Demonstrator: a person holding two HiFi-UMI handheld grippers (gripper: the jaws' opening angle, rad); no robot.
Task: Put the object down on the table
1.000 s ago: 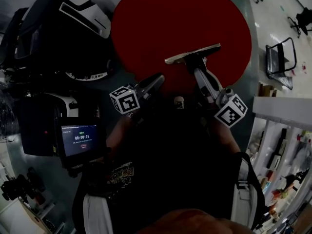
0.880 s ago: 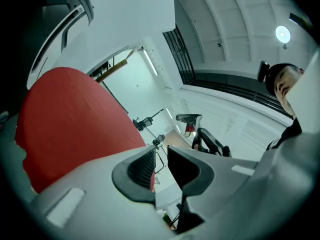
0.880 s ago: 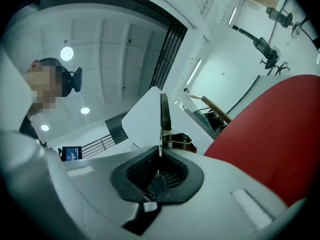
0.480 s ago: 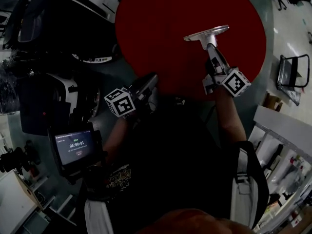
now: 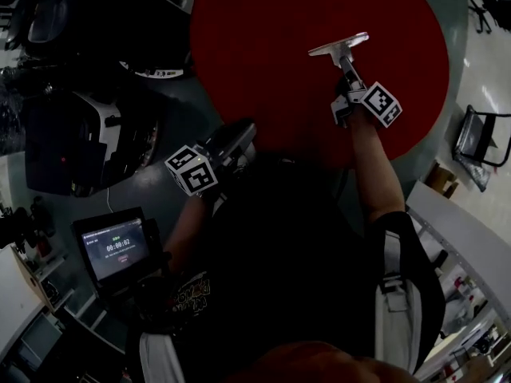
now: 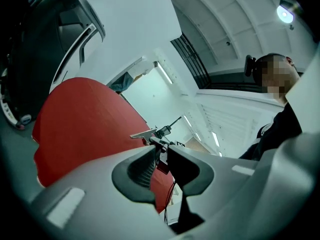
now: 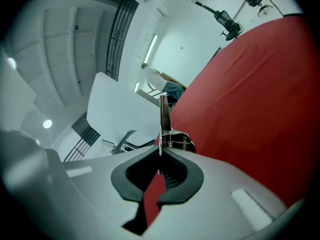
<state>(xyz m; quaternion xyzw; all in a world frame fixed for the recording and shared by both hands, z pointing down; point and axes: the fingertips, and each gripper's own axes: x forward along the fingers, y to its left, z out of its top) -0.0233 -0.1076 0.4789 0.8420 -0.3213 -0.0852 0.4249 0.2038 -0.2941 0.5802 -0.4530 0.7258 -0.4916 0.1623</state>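
A silver metal tool with a flat bar head [image 5: 339, 46] and a thin stem hangs over the round red table [image 5: 263, 46]. My right gripper [image 5: 349, 80] is shut on its stem, over the table's right half. In the right gripper view the tool's thin blade [image 7: 163, 113] and spring clamp [image 7: 178, 140] stick out just past my right gripper [image 7: 160, 156]. My left gripper [image 5: 239, 138] is shut on nothing and hovers at the table's near edge. From the left gripper view, past my left gripper [image 6: 162, 156], the tool [image 6: 145, 133] shows small and far off.
Dark machines with white trim [image 5: 88, 126] stand to the left of the table. A small screen with a timer [image 5: 118, 246] sits at lower left. A black chair frame [image 5: 481, 138] and shelving [image 5: 463, 238] are on the right. The person's body fills the bottom of the head view.
My right gripper has carried the tool forward and farther out over the red table. The left gripper has stayed by the table's near edge.
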